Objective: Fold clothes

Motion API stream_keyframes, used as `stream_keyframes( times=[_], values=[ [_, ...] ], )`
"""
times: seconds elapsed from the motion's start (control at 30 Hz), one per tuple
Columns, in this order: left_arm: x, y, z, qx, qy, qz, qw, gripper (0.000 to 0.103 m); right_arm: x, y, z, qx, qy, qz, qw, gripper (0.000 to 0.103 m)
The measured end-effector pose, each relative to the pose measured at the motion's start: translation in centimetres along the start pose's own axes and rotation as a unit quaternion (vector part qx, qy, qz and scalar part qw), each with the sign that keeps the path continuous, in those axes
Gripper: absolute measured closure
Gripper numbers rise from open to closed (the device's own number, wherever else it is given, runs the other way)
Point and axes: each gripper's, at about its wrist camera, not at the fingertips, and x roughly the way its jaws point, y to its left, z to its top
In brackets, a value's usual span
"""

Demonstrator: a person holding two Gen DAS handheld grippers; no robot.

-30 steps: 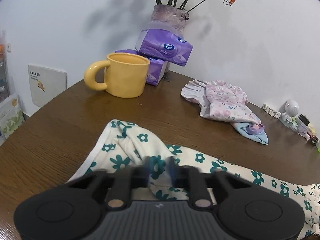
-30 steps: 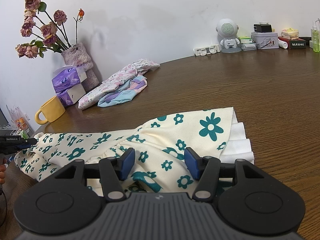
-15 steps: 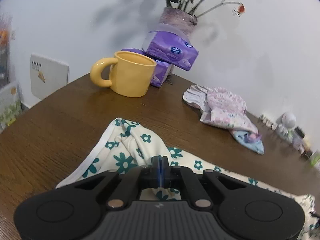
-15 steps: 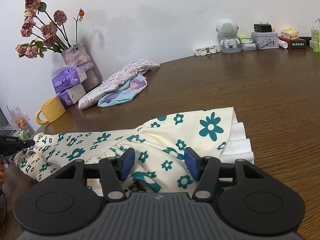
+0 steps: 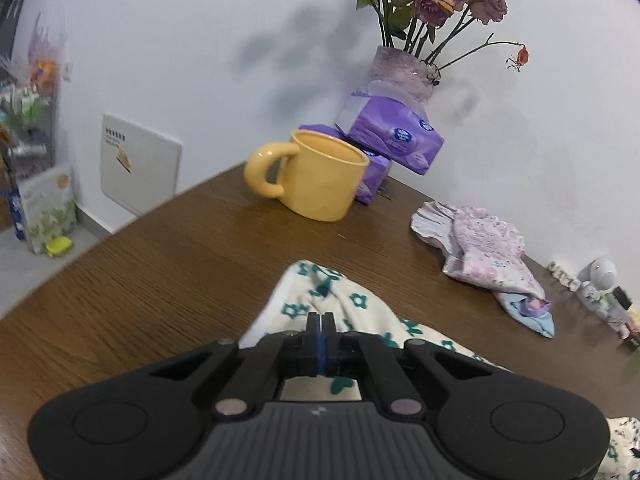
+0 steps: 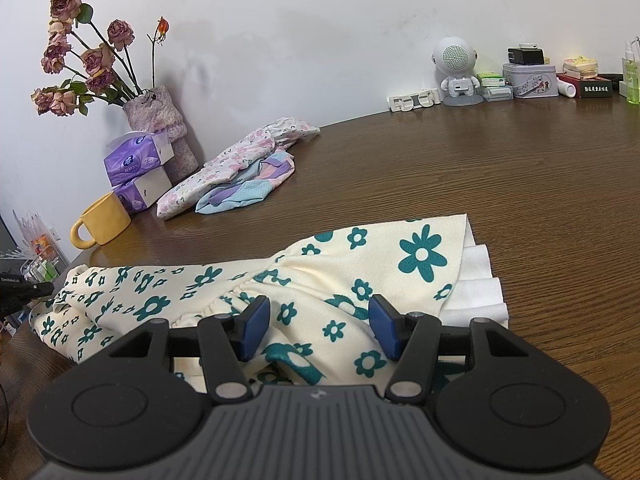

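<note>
1. Cream dress with teal flowers (image 6: 248, 292) stretched flat across the lower middle of the right wrist view, on the wooden table (image 6: 540, 184); white lining sticking out at its right end.
2. Looks soft, light and limp; likely to sag and crease, so best taken at a hem or edge.
3. Left gripper (image 5: 321, 322) pinched tight on a raised end of the cloth, lower centre of its frame.
4. Right gripper (image 6: 318, 320) spread wide above the gathered waist, holding nothing.
5. Farther out: folded pastel clothes (image 6: 240, 168) mid-left, yellow mug (image 5: 320, 178), tissue packs (image 6: 136, 160), vase of roses (image 5: 404, 72).
</note>
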Motion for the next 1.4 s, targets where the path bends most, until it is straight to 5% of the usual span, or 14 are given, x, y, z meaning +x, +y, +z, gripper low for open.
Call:
stream_keyframes(
  times=[0.1, 0.23, 0.3, 0.33, 0.37, 0.4, 0.7, 0.87, 1.13, 1.4],
  values=[
    [-0.3, 0.2, 0.0, 0.004, -0.005, 0.016, 0.9999, 0.103, 0.0, 0.0, 0.0, 0.000, 0.000, 0.000, 1.000, 0.047],
    [-0.8, 0.0, 0.1, 0.037, -0.043, 0.108, 0.9926, 0.101, 0.0, 0.0, 0.0, -0.001, 0.000, 0.000, 1.000, 0.047],
    [-0.9, 0.0, 0.2, 0.055, -0.059, 0.155, 0.9845, 0.077, 0.0, -0.1, 0.0, -0.001, 0.000, 0.000, 1.000, 0.047],
    [-0.8, -0.1, 0.2, 0.065, -0.058, 0.160, 0.9832, 0.046, 0.0, -0.1, 0.0, -0.001, 0.000, 0.000, 1.000, 0.047],
    [-0.7, -0.3, 0.2, 0.075, -0.057, 0.165, 0.9818, 0.028, 0.0, -0.1, 0.0, -0.001, 0.000, 0.000, 1.000, 0.047],
    [-0.6, -0.4, 0.2, 0.085, -0.055, 0.170, 0.9803, 0.026, 0.0, -0.1, 0.0, -0.001, 0.000, 0.000, 1.000, 0.047],
    [-0.2, -3.3, -0.3, 0.126, -0.055, 0.085, 0.9868, 0.033, 0.0, -0.2, -0.1, -0.002, 0.000, 0.000, 1.000, 0.047],
    [0.8, -5.4, -0.7, 0.158, -0.037, 0.028, 0.9864, 0.085, 0.0, -0.2, -0.1, -0.002, 0.000, 0.001, 1.000, 0.046],
    [3.9, -5.6, -1.7, 0.183, 0.011, 0.064, 0.9809, 0.091, 0.0, -0.2, 0.0, -0.002, 0.000, 0.001, 1.000, 0.046],
    [3.1, -4.0, -0.3, 0.117, -0.004, 0.053, 0.9918, 0.092, 0.0, -0.2, 0.0, -0.002, 0.000, 0.001, 1.000, 0.046]
  ],
)
